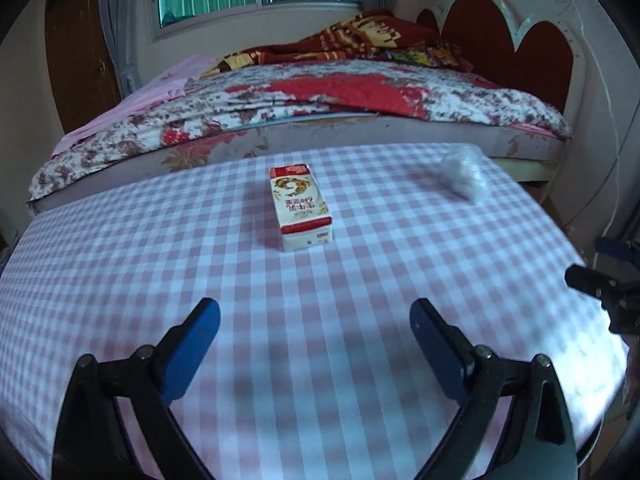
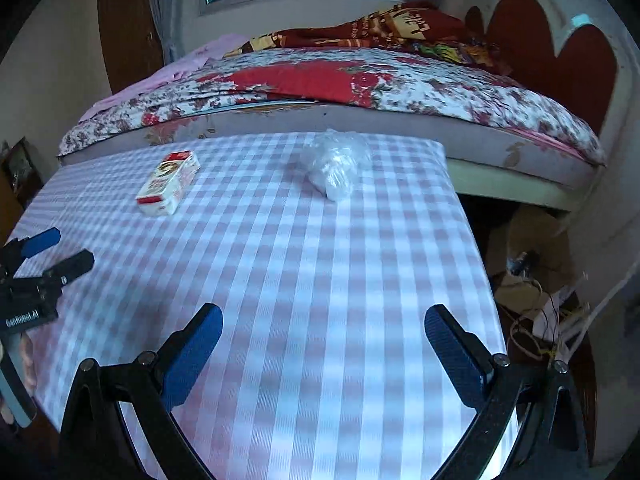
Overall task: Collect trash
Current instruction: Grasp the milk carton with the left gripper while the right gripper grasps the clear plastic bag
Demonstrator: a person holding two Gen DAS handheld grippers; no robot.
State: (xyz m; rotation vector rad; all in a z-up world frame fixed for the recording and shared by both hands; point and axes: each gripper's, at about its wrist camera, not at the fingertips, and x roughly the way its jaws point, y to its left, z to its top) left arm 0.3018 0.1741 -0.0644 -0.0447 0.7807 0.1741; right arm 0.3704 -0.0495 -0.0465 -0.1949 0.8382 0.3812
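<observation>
A small red-and-white carton (image 1: 301, 206) lies flat on the pink checked tablecloth (image 1: 200, 264), straight ahead of my left gripper (image 1: 316, 320), which stands open with nothing between its blue pads. A crumpled clear plastic wad (image 1: 462, 178) rests near the table's far right corner. In the right wrist view the same carton (image 2: 169, 188) lies to the far left and the plastic wad (image 2: 336, 168) sits ahead, slightly left of centre. My right gripper (image 2: 324, 326) is open and empty above the cloth (image 2: 320, 280). Each gripper shows at the edge of the other's view.
A bed (image 1: 320, 96) with a floral quilt runs along the table's far edge, with a red headboard (image 2: 560, 52) at the right. Beyond the table's right edge lie cardboard and tangled cables (image 2: 540, 300) on the floor. A hand shows at the left edge.
</observation>
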